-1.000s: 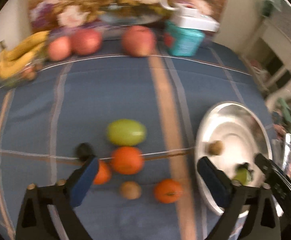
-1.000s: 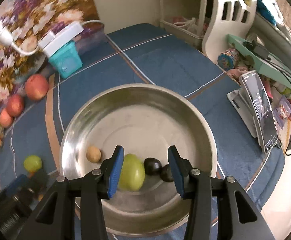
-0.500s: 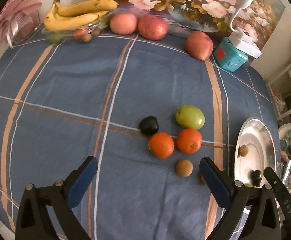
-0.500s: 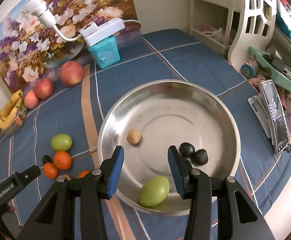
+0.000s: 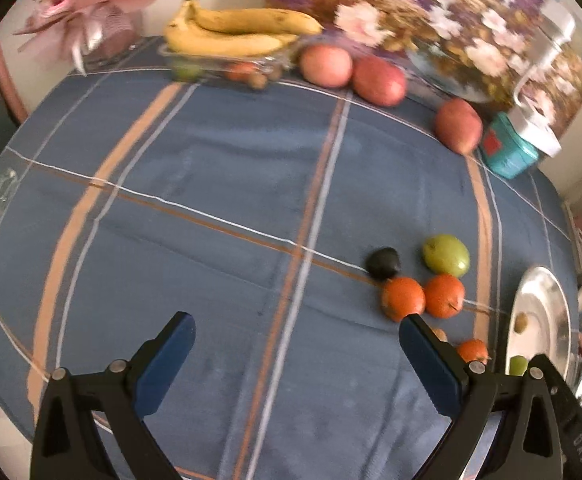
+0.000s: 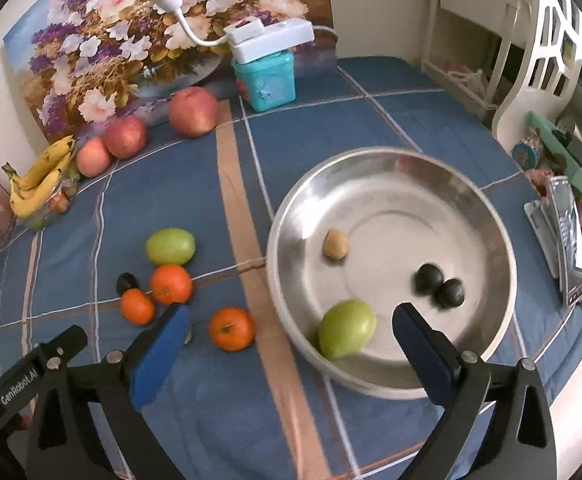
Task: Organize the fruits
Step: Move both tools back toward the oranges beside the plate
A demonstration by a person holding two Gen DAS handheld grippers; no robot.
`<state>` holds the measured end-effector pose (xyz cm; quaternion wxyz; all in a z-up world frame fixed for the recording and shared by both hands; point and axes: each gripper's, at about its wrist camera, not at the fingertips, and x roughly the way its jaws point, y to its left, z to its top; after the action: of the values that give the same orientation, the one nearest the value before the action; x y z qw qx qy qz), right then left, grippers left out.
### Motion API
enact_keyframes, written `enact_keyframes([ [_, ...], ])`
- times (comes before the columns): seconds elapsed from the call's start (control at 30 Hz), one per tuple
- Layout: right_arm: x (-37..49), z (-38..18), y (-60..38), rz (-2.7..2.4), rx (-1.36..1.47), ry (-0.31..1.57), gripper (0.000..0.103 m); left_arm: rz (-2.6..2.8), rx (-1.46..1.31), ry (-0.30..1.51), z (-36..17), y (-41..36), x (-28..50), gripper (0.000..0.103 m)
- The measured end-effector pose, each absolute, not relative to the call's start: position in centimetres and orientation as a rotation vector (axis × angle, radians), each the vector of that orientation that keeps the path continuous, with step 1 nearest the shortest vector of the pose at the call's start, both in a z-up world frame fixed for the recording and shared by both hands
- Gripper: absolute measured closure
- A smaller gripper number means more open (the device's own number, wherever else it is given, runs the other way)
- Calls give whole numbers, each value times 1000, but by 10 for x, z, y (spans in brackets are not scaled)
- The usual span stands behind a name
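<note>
The right gripper (image 6: 287, 334) is opening wide, holding nothing, above the steel bowl (image 6: 503, 240). The bowl holds a green fruit (image 6: 347, 328) (also two dark plums and a small brown fruit). The left gripper (image 5: 297, 344) spreads empty over the blue plaid tablecloth (image 5: 211, 184); oranges (image 6: 170, 283) lie beside the bowl.

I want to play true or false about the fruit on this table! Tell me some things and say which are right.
1. The metal bowl holds two green fruits. False: one green fruit is inside; the other green fruit lies on the cloth.
2. Three oranges lie on the cloth. True.
3. Two dark fruits sit in the bowl. True.
4. The right gripper grips an orange. False: its jaws are opening, with nothing gripped.
5. The bananas are in the metal bowl. False: they sit at the table's far edge.
</note>
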<state>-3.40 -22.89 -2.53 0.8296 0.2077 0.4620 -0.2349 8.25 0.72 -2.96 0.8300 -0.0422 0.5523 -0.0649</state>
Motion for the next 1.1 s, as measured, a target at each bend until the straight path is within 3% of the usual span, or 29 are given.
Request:
enact_keyframes([
  [0.47,0,-47,-200,-457,574,1118,2,-114,-63,1180,-34,17,106,0],
  [1.1,32,-47,-243,-565,564,1115,2,-273,-157,1337,-69,-35,137,0],
])
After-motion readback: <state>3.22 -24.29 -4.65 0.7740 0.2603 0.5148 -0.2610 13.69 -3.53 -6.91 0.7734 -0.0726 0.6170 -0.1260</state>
